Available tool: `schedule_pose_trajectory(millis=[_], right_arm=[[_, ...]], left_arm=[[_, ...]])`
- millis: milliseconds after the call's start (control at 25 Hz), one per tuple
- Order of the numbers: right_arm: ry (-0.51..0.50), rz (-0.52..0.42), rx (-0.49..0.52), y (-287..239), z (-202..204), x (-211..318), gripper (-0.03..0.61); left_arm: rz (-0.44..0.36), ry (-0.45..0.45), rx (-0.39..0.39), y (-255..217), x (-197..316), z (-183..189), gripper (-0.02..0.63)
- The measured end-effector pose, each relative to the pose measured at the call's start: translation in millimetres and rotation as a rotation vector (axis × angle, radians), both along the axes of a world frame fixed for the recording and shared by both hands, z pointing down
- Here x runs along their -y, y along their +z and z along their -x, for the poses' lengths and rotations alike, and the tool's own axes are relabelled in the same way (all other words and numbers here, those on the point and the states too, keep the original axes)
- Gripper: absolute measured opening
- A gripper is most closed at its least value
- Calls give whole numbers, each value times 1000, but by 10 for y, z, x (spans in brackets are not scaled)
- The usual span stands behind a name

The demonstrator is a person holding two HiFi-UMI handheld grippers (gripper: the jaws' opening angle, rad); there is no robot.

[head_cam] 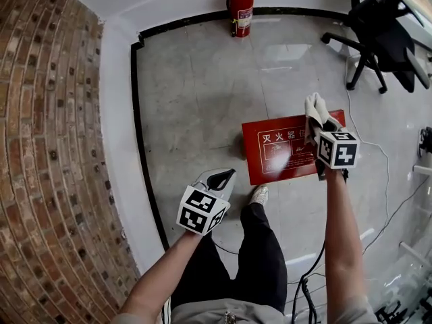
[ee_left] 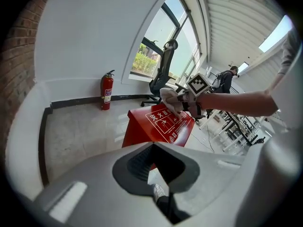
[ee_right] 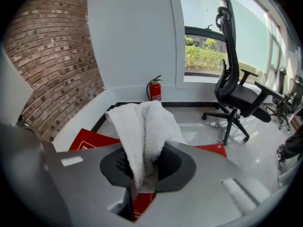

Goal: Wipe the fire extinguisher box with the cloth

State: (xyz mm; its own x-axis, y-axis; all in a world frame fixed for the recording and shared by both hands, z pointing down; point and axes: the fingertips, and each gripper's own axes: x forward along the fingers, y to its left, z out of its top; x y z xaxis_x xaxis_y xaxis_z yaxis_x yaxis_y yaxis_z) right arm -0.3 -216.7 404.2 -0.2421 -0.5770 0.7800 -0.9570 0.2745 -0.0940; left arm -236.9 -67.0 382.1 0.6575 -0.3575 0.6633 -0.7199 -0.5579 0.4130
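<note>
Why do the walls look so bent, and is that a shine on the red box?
Head view: the wide lens bows the brick wall, and reflected light leaves a pale sheen on the red box and the floor. Left gripper view: black corners ring a round picture. Right gripper view: the cloth is sharp, the window pale and washed out.

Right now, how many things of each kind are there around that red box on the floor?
Fire extinguisher box: 1
Fire extinguisher: 1
Cloth: 1
Office chair: 1
Hand-held gripper: 2 (left, right)
Total: 6
</note>
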Motion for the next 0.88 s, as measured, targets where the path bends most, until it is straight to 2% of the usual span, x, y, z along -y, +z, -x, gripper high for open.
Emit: schedule_pose_trajectory(millis=[520,640,800,880], right_arm=[[-199,16,87,5,1755,-257,84],[-251,27,130,-5,2122,-338,84],[-322,44,242,-68,2637,-536,86],[-362,49,279,-99,2888,-697,86]], left_arm=[[3,-45,-29,0,-70,777,0],[-27,-38,-52,-72,-10,918,0],[-101,-9,-94,-210,149,1124,2],[-140,8,-117,-299,231,1212,23]])
